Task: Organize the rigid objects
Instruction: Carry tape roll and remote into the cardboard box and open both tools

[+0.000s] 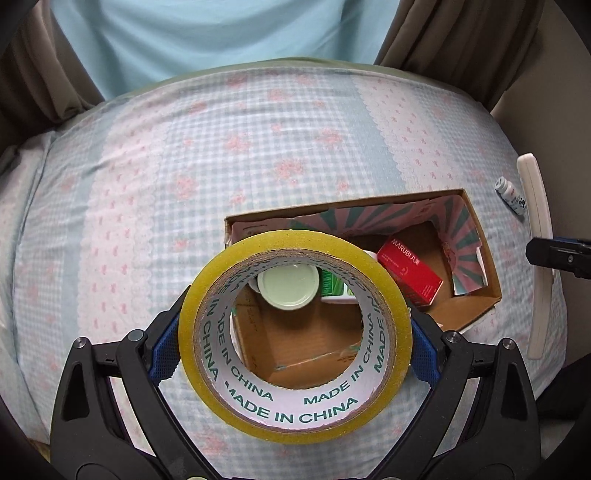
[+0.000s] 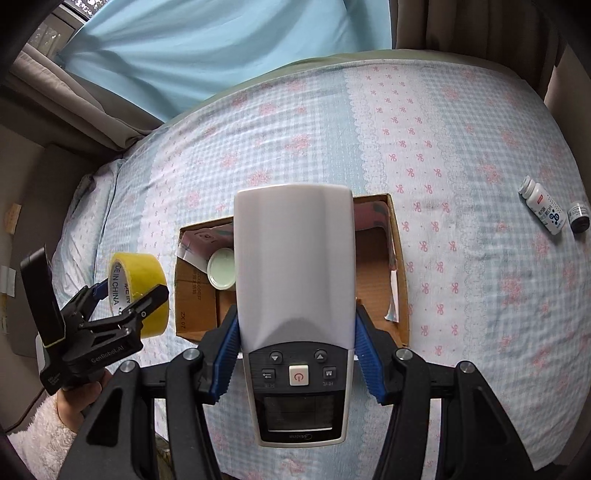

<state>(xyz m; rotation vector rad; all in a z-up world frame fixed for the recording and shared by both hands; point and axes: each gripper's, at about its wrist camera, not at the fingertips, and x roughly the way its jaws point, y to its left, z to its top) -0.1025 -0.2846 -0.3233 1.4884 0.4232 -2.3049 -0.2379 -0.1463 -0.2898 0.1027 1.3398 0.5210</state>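
Note:
My left gripper [image 1: 295, 339] is shut on a yellow tape roll [image 1: 295, 417], held above the near left corner of an open cardboard box [image 1: 484, 254]. The roll also shows in the right wrist view [image 2: 142, 266]. My right gripper [image 2: 295, 354] is shut on a white remote control [image 2: 295, 258], held over the box [image 2: 400, 258]. Inside the box lie a red carton [image 1: 410, 269], a pale green lid [image 1: 288, 284] and a green-and-white pack [image 1: 332, 286].
The box sits on a bed with a blue-and-pink checked sheet [image 1: 184, 177]. A white bottle [image 2: 543, 208] and a small dark jar [image 2: 579, 216] lie on the sheet at the right. Blue curtain [image 1: 221, 33] hangs beyond the bed.

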